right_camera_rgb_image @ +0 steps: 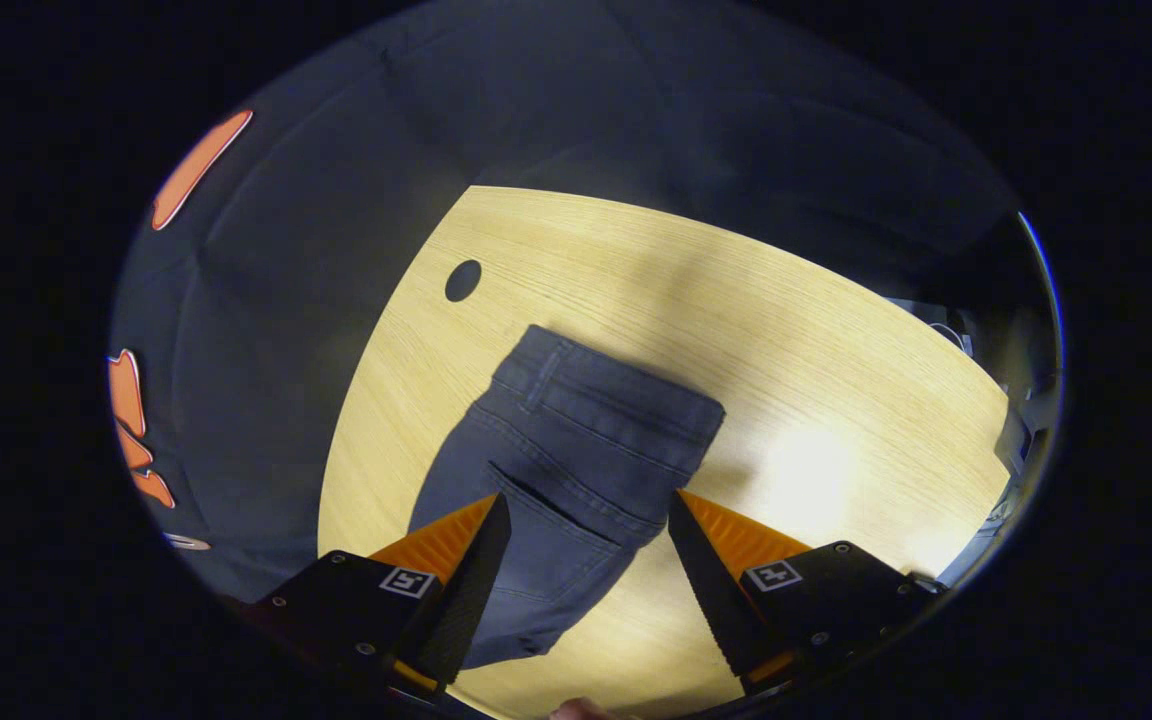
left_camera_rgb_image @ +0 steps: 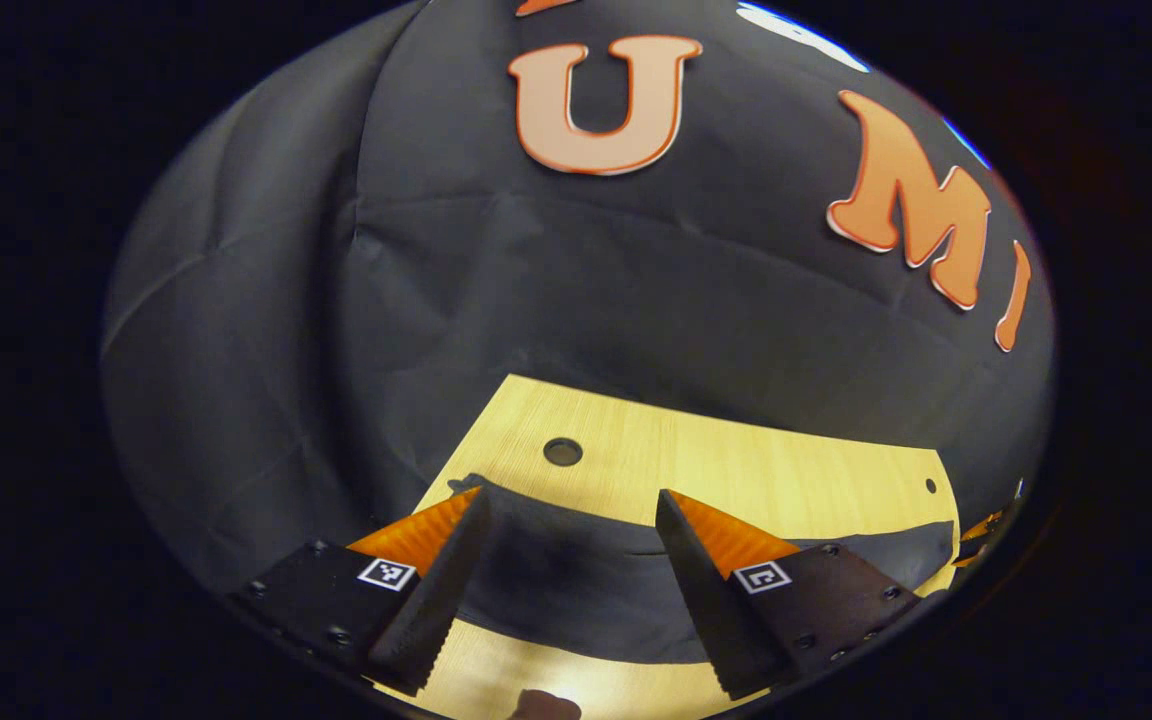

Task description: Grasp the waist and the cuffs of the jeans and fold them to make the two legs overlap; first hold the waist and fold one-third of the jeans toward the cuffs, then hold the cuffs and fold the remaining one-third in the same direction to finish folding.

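Note:
Dark blue-grey jeans point(right_camera_rgb_image: 576, 450) lie flat on the light wooden table point(right_camera_rgb_image: 816, 330), waistband and a back pocket toward the far end in the right gripper view. My right gripper point(right_camera_rgb_image: 586, 515) hovers above the pocket area, open, nothing between its fingers. In the left gripper view the jeans point(left_camera_rgb_image: 576, 580) stretch as a dark band across the table point(left_camera_rgb_image: 736, 470) toward the right edge. My left gripper point(left_camera_rgb_image: 571, 510) stands open above that cloth, with its fingers apart and not pressing on it.
A round cable hole point(left_camera_rgb_image: 563, 452) sits in the table beyond the jeans, seen too as the cable hole point(right_camera_rgb_image: 463, 280) at the table's far left. The black cloth wall point(left_camera_rgb_image: 536, 280) rises right behind the table. Dark equipment point(right_camera_rgb_image: 1021, 430) stands past the table's right edge.

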`<action>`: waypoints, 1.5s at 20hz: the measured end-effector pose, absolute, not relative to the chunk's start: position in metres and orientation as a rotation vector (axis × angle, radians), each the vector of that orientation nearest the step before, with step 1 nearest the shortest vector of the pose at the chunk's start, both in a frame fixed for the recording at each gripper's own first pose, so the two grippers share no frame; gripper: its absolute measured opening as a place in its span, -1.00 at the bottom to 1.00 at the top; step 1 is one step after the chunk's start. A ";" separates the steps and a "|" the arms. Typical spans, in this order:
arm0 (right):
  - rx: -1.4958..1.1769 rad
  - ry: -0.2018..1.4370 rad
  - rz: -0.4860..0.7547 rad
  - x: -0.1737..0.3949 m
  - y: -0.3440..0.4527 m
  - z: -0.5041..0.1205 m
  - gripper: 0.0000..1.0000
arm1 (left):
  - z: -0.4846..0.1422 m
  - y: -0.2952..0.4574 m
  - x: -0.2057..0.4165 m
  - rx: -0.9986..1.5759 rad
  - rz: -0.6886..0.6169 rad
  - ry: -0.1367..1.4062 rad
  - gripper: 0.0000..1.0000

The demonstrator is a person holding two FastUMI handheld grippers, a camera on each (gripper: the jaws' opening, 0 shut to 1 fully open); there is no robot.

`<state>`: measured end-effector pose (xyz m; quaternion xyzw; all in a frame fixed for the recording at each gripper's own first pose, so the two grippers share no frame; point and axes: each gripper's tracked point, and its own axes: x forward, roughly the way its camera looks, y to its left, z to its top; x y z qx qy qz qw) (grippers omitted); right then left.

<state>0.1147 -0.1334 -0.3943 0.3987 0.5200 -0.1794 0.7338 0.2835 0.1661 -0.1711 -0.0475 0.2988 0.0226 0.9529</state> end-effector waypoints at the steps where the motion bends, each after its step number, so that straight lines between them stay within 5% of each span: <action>1: 0.874 1.152 -0.391 0.109 -0.133 -0.399 0.94 | -0.158 0.162 0.277 -0.087 0.039 0.569 0.99; 19: 0.850 1.168 -0.348 0.117 -0.121 -0.441 0.92 | -0.019 0.019 0.144 0.103 -0.018 0.133 0.94; 22: 0.799 1.152 -0.343 0.117 -0.122 -0.447 0.58 | -0.031 0.000 0.126 0.102 -0.028 0.161 0.94; 24: 0.738 1.125 -0.344 0.121 -0.118 -0.450 0.02 | -0.044 -0.009 0.115 0.089 -0.026 0.200 0.94; 27: 0.715 1.103 -0.347 0.118 -0.118 -0.446 -0.22 | -0.055 -0.018 0.099 0.090 -0.019 0.242 0.94; 28: 0.712 1.104 -0.332 0.116 -0.118 -0.445 -0.47 | -0.057 -0.022 0.094 0.088 -0.017 0.249 0.94; 30: 0.723 1.101 -0.332 0.118 -0.117 -0.442 -0.48 | -0.058 -0.029 0.087 0.082 -0.016 0.249 0.94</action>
